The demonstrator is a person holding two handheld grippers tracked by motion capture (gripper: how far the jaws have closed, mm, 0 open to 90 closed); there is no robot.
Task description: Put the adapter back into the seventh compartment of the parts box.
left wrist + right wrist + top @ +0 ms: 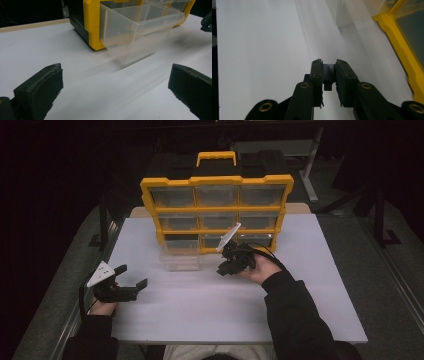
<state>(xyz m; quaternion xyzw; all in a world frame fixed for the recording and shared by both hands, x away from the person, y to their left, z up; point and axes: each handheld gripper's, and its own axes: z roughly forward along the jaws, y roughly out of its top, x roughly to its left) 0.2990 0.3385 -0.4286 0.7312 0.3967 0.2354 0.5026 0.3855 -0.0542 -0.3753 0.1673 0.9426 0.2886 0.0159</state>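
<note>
Standing upright at the far side of the white table [300,285], a yellow-framed organizer [217,212] holds three rows of clear plastic drawers under a yellow carry handle [216,158]. Its bottom-left drawer [180,255], a glossy see-through bin with a flared lip, is pulled forward out of the frame, its front end resting on the matte tabletop. The right gripper [223,268] sits just in front of the organizer's lower middle, held from the near side by a dark-sleeved hand [262,269]; its jaws are clamped on a small black rectangular block [329,75]. The left gripper [131,279] lies low near the table's left edge, jaws spread wide with nothing between them, pointing toward the drawer.
</note>
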